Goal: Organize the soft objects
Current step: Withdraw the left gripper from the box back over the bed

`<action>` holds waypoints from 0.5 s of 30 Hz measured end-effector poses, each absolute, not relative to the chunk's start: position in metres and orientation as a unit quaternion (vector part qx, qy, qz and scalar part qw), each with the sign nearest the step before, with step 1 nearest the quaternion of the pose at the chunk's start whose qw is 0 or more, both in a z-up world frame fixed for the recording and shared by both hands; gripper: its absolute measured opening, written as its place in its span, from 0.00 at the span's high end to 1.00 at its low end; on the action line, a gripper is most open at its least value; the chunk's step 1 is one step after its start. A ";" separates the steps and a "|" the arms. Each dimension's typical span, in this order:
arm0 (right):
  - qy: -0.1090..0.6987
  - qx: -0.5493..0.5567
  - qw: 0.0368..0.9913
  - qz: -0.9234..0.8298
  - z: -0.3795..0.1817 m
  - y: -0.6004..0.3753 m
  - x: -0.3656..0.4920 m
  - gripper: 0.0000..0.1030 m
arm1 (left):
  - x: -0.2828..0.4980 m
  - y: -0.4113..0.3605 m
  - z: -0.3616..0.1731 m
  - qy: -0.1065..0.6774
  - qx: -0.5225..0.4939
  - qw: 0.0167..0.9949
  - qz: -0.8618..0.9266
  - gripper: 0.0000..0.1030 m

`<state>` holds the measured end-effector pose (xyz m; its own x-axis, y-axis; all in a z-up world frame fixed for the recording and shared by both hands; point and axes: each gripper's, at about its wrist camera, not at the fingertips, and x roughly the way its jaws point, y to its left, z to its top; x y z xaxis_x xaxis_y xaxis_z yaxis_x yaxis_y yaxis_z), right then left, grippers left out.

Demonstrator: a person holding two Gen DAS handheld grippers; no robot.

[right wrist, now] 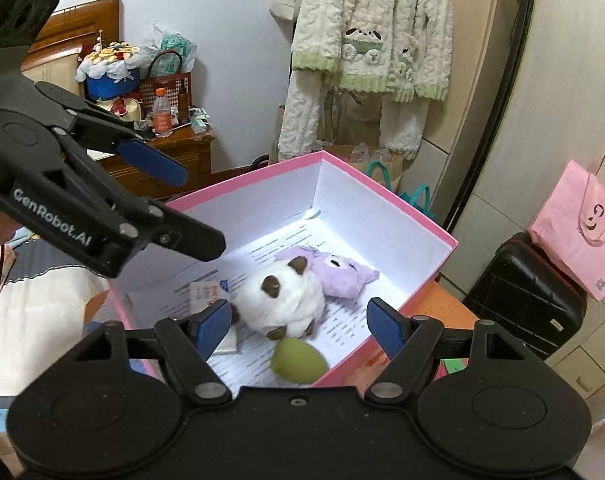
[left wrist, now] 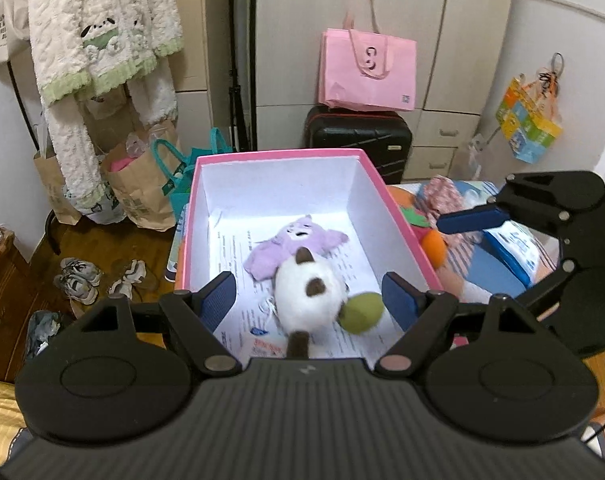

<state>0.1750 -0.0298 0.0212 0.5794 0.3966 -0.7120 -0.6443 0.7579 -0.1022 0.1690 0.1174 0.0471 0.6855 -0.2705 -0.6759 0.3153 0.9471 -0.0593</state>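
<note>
Three soft toys lie inside the pink cardboard box with white inner walls [left wrist: 276, 156]: a white round plush with brown ears [left wrist: 308, 294], a lilac plush animal [left wrist: 292, 246] and a small green egg-shaped soft ball [left wrist: 361, 312]. Printed paper sheets [left wrist: 238, 256] cover the floor of the box. The white plush rests against the lilac one, which lies closer to the far wall, and the green ball touches the near side of the white plush. The ball looks blurred in both views.

Your left tool [left wrist: 316, 300] hangs above the near part of the box with its blue pads [left wrist: 218, 300] standing wide apart, and nothing is between them. Your right tool [right wrist: 298, 328] is the same: pads apart, no toy pressed or held, the white plush and the green ball only seen below the gap. In the left wrist view your right tool shows at the right edge, over the bed with colourful cloths [left wrist: 446, 196]. In the right wrist view your left tool shows at the upper left, over the left edge of the box.

Behind the box you see a black hard suitcase [left wrist: 358, 136] with a pink shopping bag [left wrist: 368, 70] on top of it, and a cream fluffy garment with green trim [left wrist: 102, 32] hanging to the left.
</note>
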 end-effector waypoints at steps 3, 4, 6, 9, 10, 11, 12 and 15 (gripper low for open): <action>0.347 -0.175 0.871 0.301 0.028 -0.032 0.165 0.23 | 0.155 0.115 0.054 0.368 0.040 0.912 -0.175 0.23; 0.346 -0.172 0.872 0.301 0.030 -0.034 0.162 0.23 | 0.149 0.114 0.056 0.370 0.041 0.910 -0.181 0.23; 0.345 -0.168 0.875 0.294 0.035 -0.037 0.156 0.23 | 0.139 0.112 0.061 0.372 0.044 0.907 -0.190 0.23; 0.344 -0.164 0.878 0.290 0.041 -0.045 0.147 0.23 | 0.122 0.109 0.067 0.369 0.052 0.906 -0.200 0.22; 0.344 -0.161 0.878 0.291 0.043 -0.047 0.145 0.23 | 0.116 0.107 0.069 0.366 0.056 0.906 -0.203 0.22; 0.345 -0.158 0.878 0.291 0.045 -0.049 0.140 0.23 | 0.109 0.104 0.071 0.361 0.060 0.907 -0.207 0.21; 0.344 -0.157 0.878 0.292 0.047 -0.052 0.137 0.23 | 0.104 0.101 0.072 0.356 0.066 0.908 -0.211 0.19; 0.341 -0.147 0.875 0.310 0.053 -0.061 0.125 0.23 | 0.088 0.090 0.074 0.358 0.083 0.904 -0.218 0.19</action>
